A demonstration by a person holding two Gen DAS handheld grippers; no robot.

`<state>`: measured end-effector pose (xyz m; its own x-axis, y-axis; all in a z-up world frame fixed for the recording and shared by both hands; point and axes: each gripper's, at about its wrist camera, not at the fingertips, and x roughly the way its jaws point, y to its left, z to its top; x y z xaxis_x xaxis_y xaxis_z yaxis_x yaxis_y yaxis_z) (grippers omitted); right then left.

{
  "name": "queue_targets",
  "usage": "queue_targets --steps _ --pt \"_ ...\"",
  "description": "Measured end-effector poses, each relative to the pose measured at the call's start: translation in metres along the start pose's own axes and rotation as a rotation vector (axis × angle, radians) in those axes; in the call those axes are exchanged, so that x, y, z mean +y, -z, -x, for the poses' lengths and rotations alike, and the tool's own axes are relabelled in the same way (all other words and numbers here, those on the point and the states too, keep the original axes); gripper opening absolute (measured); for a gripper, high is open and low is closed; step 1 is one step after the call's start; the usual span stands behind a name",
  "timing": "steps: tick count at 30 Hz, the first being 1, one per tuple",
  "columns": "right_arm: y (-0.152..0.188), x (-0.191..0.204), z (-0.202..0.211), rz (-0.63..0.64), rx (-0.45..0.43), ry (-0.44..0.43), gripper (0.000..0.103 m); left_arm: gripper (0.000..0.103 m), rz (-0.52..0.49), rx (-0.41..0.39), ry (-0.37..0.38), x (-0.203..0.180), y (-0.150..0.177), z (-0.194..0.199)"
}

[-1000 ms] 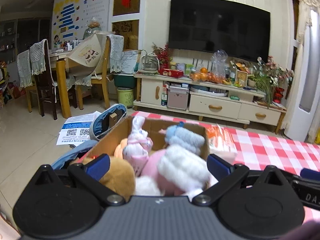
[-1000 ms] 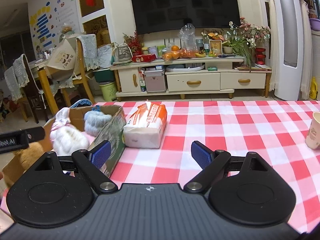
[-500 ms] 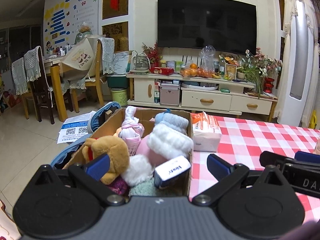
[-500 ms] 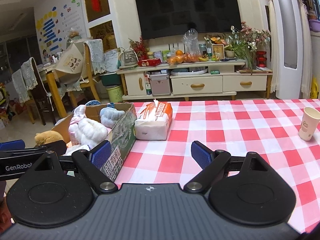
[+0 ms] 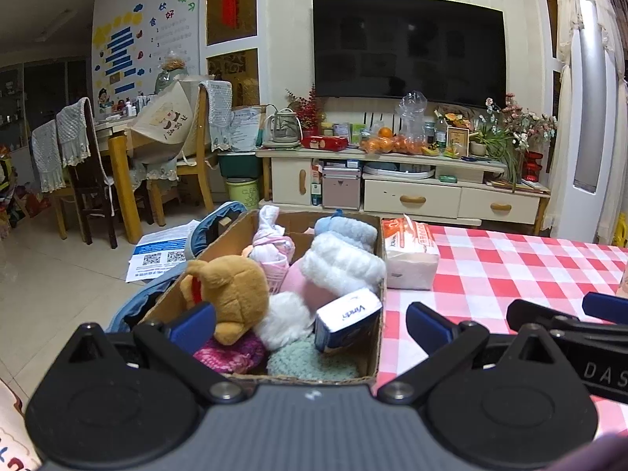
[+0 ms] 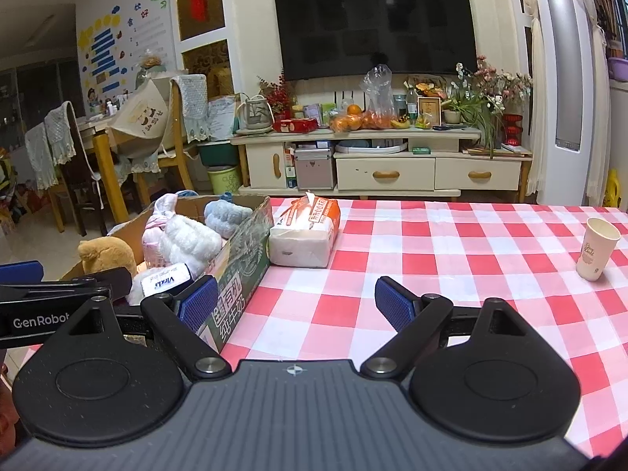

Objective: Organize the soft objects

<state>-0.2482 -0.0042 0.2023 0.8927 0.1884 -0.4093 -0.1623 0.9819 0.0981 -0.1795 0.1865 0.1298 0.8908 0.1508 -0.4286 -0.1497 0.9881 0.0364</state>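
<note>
A cardboard box [image 5: 375,337] [image 6: 243,251] sits at the left end of the checked table, packed with soft things: a brown plush bear [image 5: 231,294] [image 6: 106,253], white fluffy rolls [image 5: 341,267] [image 6: 188,241], a pale blue roll [image 5: 345,227], a pink bundle [image 5: 272,249], knitted pieces and a blue-white tissue pack [image 5: 347,318] [image 6: 165,280]. My left gripper [image 5: 310,324] stands open just before the box, with nothing held. My right gripper [image 6: 296,302] is open and empty over the table, right of the box. An orange-white tissue pack [image 5: 410,253] [image 6: 304,233] lies beside the box.
A paper cup [image 6: 596,249] stands near the table's right edge. The red-checked tablecloth [image 6: 451,259] stretches between the pack and the cup. Beyond are a TV cabinet [image 5: 392,192], chairs [image 5: 86,172] and papers on the floor [image 5: 161,251].
Both grippers have drawn back and up from the box, so more of its contents show. The blue-white tissue pack has come into view at the box's near corner. Both stay open.
</note>
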Motion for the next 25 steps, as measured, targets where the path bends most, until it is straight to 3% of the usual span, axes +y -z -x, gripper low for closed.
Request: queue_targets --steps 16,25 --pt "0.014 -0.007 -0.008 -0.023 0.014 0.001 0.103 0.102 -0.039 0.018 -0.025 -0.008 0.010 -0.006" --pt "0.016 -0.045 -0.011 -0.091 -0.011 0.016 0.103 0.102 -0.049 0.013 0.007 -0.035 0.008 -0.014"
